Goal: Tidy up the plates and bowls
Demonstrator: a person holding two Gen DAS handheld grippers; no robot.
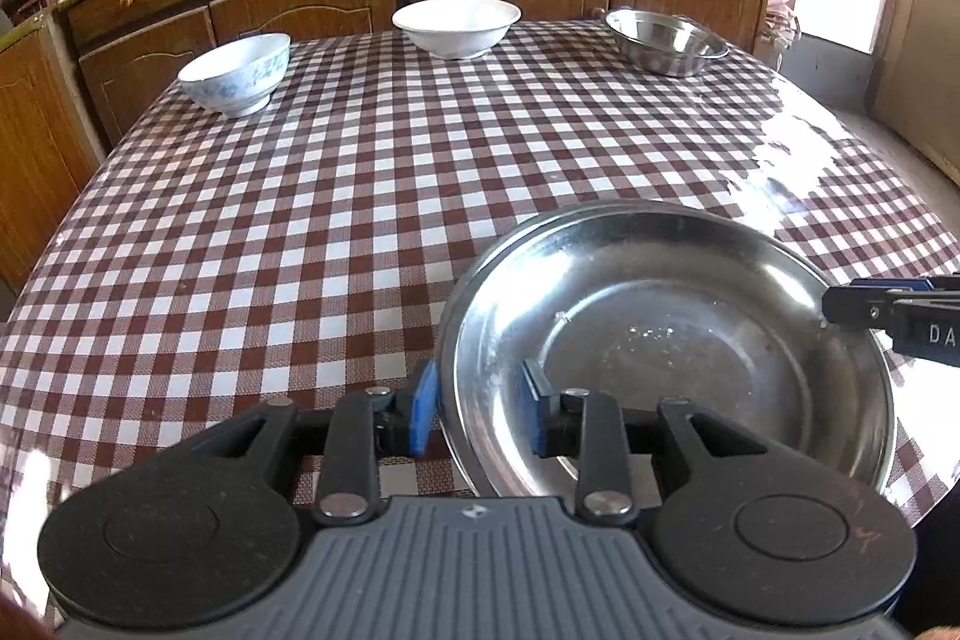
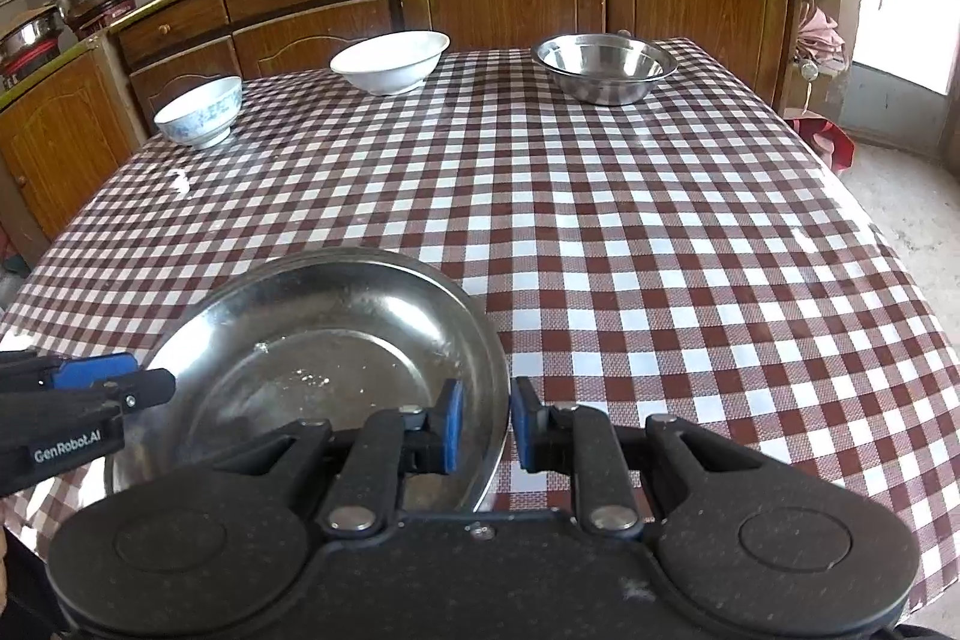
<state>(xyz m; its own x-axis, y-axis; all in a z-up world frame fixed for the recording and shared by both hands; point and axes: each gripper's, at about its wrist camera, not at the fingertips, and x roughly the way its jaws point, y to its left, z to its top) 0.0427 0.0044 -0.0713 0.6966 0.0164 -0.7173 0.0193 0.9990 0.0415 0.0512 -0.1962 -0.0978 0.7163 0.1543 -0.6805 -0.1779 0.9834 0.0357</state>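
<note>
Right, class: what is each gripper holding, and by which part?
The right gripper grips the steel plate by its right rim; left gripper fingers straddle the left rim, not pressing.

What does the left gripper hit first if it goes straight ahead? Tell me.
The plate. Its rim already sits between the left gripper's jaws, so it would probably push against that rim at once, though depth is unclear.

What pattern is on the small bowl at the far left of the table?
A blue floral-looking print on white, on the small bowl; it shows best in the left wrist view.
</note>
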